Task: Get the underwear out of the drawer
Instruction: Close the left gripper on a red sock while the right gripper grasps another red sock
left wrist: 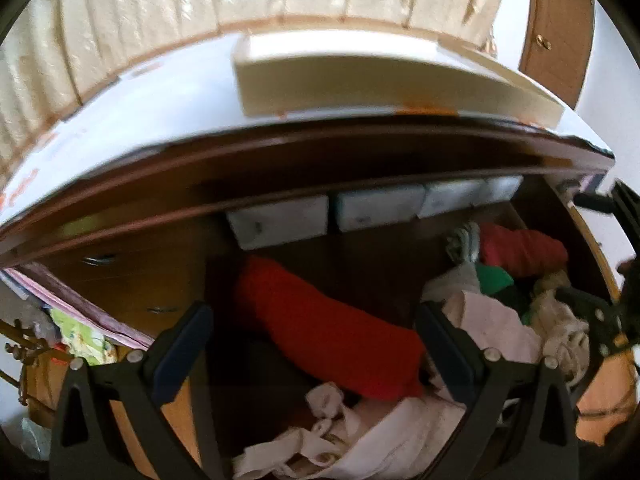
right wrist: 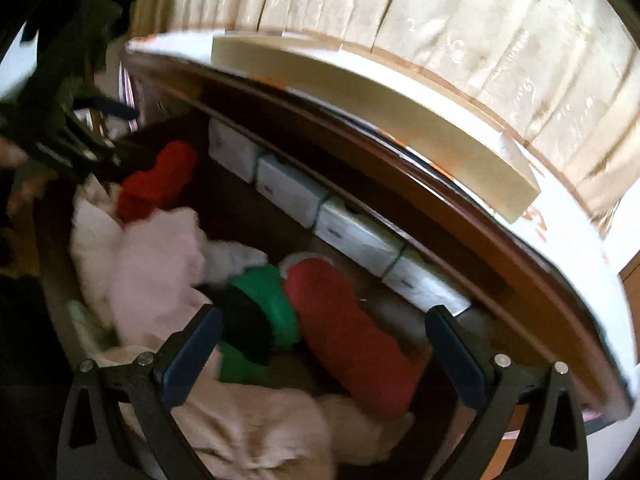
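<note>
Both left tongs (left wrist: 316, 344) and right tongs (right wrist: 324, 348) apart, empty, over the open drawer (left wrist: 596, 264); tangled underwear (right wrist: 156, 264) heaped along its front edge, likely dragging neighbours out.

Open drawer (right wrist: 192, 200) of rolled underwear (right wrist: 352, 340)

Red roll (left wrist: 332, 328); green garment (right wrist: 268, 300); pale-pink cloth (right wrist: 156, 264).

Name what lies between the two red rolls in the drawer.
In the right wrist view, pale pink cloth and a green and black garment lie between the far red roll and the near red roll.
</note>
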{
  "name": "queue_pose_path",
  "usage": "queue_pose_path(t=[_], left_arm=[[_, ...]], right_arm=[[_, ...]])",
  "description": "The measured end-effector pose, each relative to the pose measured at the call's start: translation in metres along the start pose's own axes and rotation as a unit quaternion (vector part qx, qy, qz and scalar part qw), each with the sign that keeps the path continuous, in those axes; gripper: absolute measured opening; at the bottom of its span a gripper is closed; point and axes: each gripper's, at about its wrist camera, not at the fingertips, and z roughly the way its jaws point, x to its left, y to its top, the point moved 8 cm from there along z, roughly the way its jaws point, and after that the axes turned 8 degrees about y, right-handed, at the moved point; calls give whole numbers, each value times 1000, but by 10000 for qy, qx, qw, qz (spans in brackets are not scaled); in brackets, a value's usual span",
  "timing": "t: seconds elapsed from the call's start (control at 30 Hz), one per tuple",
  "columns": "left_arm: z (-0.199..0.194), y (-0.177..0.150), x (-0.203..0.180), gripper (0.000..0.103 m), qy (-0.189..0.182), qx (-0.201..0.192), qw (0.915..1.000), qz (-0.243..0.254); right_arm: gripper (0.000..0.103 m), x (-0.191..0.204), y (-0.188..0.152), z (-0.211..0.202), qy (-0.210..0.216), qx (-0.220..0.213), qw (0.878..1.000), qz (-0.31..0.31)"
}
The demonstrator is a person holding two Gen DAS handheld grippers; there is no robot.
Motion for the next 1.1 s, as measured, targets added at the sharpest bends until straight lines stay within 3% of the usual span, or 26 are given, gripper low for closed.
queue_pose_path(t=[0.2,0.37,0.57,0.73,0.83,1.1], left_arm=[[12,0,-2,99,-124,331,9994,-5],[21,1,2,85,-63,457,9989,-128],[29,2,1,84,-66,668,9976,-140],[39,-3,-8,84,-131,979,9951,84],[49,-7,-11,84,-245,1321,9908,131],[53,-9,-20,82,-35,1403,9892,433]], right_arm=[[102,-18,-6,21,8,583,9979,-278],[102,-21,-18,40,33,993,9936,-535],[101,-24,-23,52,94,1183,9917,-500],[84,-26,-25,61,82,1415,9879,-625],[84,-25,-26,63,148,1521,9851,-786],[80,-25,-26,71,172,1754,9784,-1077]])
